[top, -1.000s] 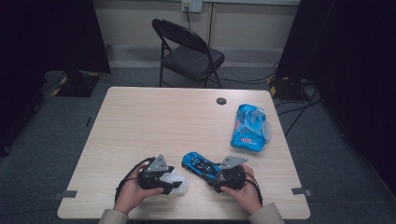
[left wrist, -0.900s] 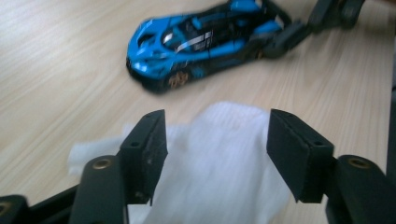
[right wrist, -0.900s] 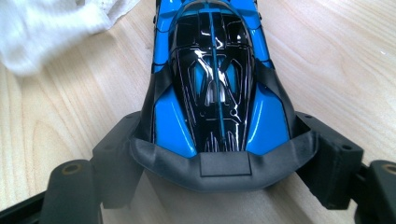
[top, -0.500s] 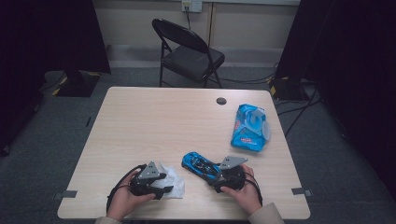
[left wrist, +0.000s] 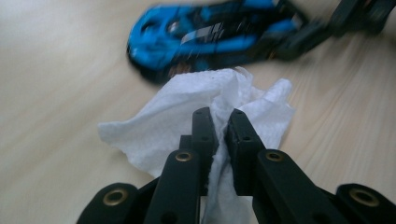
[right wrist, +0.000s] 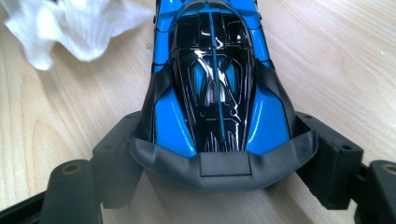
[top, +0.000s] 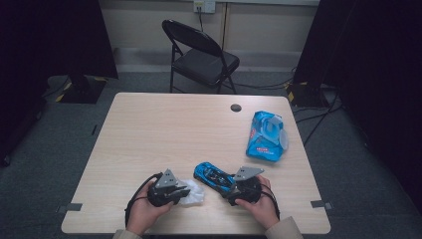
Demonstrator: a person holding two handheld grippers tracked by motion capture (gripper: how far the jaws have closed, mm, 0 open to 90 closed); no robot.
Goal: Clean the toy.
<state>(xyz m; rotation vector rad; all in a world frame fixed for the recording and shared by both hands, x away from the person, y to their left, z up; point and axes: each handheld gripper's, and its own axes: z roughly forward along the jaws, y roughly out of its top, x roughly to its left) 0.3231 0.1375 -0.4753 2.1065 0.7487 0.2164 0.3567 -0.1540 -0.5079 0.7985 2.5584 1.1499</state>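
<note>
A blue and black toy car point(top: 213, 176) lies near the table's front edge. My right gripper point(top: 234, 190) is shut on its rear end; in the right gripper view the jaws press both sides of the car point(right wrist: 217, 79) at its dark rear bumper. My left gripper point(top: 185, 191) is shut on a crumpled white wipe point(top: 193, 193), which rests on the table just left of the car. In the left gripper view the wipe point(left wrist: 187, 123) bunches between the black jaws, with the blurred car point(left wrist: 205, 37) just beyond it.
A blue pack of wipes point(top: 266, 136) with its flap open lies at the table's right side. A small dark grommet point(top: 236, 107) sits near the far edge. A black folding chair point(top: 199, 55) stands behind the wooden table point(top: 149, 134).
My left gripper, holding the wipe, drew back left and toward the front edge, then returned right until the wipe lies beside the car. The right gripper and the car stayed put.
</note>
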